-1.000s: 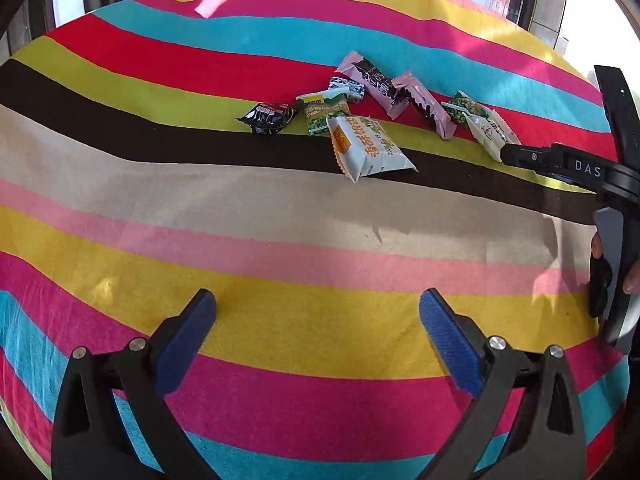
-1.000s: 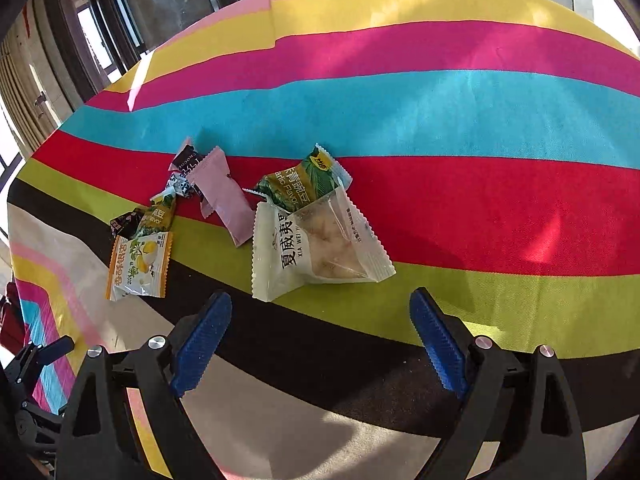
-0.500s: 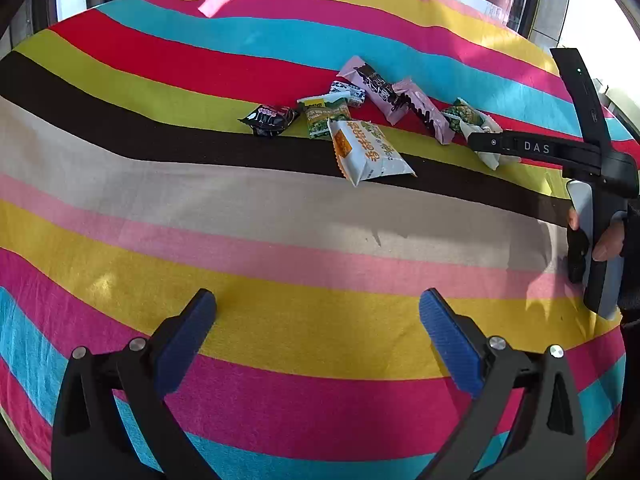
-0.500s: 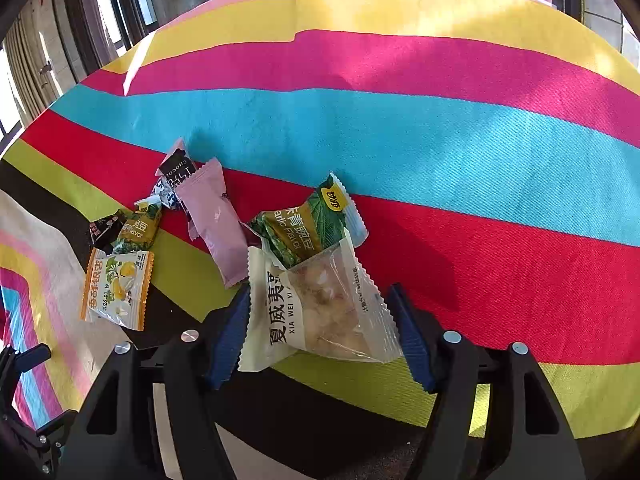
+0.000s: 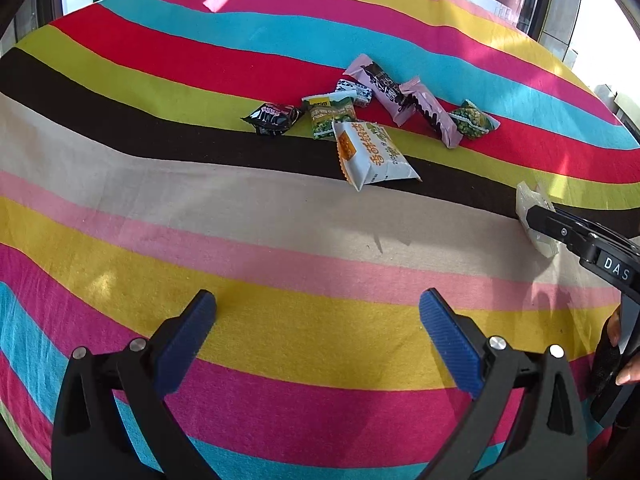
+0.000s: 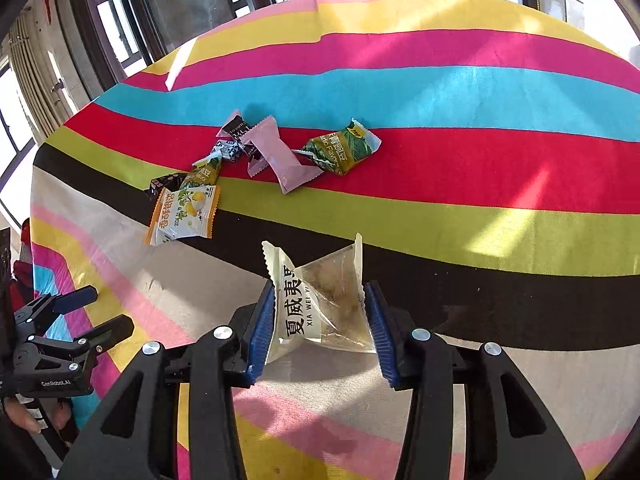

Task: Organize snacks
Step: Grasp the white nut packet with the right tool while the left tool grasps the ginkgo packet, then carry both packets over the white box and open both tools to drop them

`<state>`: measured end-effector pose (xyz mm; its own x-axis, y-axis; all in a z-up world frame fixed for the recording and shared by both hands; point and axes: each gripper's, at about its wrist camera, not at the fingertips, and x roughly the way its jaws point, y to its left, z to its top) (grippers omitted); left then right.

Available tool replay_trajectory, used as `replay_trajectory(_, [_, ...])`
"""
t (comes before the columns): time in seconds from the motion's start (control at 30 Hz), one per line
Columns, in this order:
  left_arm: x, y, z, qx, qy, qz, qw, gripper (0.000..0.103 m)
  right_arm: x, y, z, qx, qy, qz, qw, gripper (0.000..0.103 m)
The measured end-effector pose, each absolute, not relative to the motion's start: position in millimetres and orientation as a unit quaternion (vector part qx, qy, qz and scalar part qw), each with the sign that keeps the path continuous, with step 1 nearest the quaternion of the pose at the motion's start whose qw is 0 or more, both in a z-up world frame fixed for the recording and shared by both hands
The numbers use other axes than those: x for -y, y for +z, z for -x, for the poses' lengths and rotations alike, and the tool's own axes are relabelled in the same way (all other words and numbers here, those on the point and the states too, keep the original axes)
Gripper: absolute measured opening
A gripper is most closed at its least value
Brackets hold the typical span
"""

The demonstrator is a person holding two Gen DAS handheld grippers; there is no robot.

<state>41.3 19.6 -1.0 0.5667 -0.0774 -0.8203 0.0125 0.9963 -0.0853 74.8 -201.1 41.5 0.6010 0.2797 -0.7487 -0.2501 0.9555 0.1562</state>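
- Right gripper point(image 6: 319, 320): lower centre of the right wrist view; its jaws are closing, and the blue pads point(image 6: 262, 322) press both sides of the clear cracker packet point(image 6: 320, 304), which bows between them.
- Clear cracker packet: pale wrapper with dark characters, standing on edge over the beige and black stripes of the striped tablecloth point(image 6: 480, 92). In the left wrist view it shows at the right edge as a pale corner point(image 5: 534, 208) behind the black finger of the other tool.
- Left gripper point(image 5: 318, 320): bottom of the left wrist view, jaws spread wide with nothing between them, poised over the yellow and pink stripes.
- Remaining snacks: a loose cluster in the upper centre of the left wrist view, well apart from the left gripper.
- Orange-and-white packet point(image 5: 374, 154): nearest item of the cluster, lying across the black stripe.
- Two pink bars point(image 5: 400, 98): overlapping on the red stripe, just right of a small green packet point(image 5: 330, 118).
- Black wrapper point(image 5: 272, 117): leftmost item of the cluster.
- Green pea packet point(image 5: 474, 120): rightmost item, beside the pink bars.
- A person's hand point(image 6: 28, 420): lower left edge of the right wrist view, holding the left tool's handle.
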Motion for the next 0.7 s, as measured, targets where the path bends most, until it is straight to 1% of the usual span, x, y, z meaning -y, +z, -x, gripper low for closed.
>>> replay_trajectory(0.1, [-14.5,1.2,-65.4,-0.468,-0.022,0.067,0.881,0.101,192.3,41.3,-76.4,-0.419,0.141,0.002,0.897,0.045])
replay_trajectory(0.17, [-7.1,1.4,-85.1,-0.465,-0.022,0.074,0.882,0.101,193.6,40.2,-79.5,-0.421,0.144,-0.006,0.896,0.045])
replay_trajectory(0.33, [21.7,-0.6,-131.6,-0.468,-0.017,0.054,0.882,0.101,203.1,37.4,-82.7,-0.425,0.155,-0.038,0.891,0.046])
replay_trajectory(0.5, [33.0,-4.3,-146.2,-0.464,0.024,0.032,0.885,0.1,204.5,37.6,-82.7,-0.426,0.155,-0.044,0.89,0.046])
replay_trajectory(0.53, [31.6,-2.3,-143.0,-0.455,0.021,0.034,0.889,0.087,204.9,37.4,-82.8,-0.426,0.156,-0.046,0.89,0.046])
replay_trajectory(0.57, [29.4,0.5,-136.3,-0.446,0.012,0.031,0.894,0.056,205.7,37.4,-82.5,-0.426,0.157,-0.048,0.89,0.046])
replay_trajectory(0.6, [29.0,2.0,-130.9,-0.446,-0.001,0.02,0.895,0.047,206.1,37.4,-82.2,-0.426,0.157,-0.05,0.89,0.046])
replay_trajectory(0.63, [25.3,2.6,-123.6,-0.449,-0.022,0.023,0.893,0.046,206.3,37.3,-82.2,-0.426,0.158,-0.051,0.89,0.046])
replay_trajectory(0.67, [19.9,3.4,-115.2,-0.449,-0.035,0.032,0.892,0.042,206.6,37.3,-82.1,-0.426,0.158,-0.051,0.889,0.046])
replay_trajectory(0.7, [13.5,3.7,-105.4,-0.448,-0.038,0.038,0.892,0.042,207.3,37.3,-82.1,-0.426,0.159,-0.053,0.889,0.046])
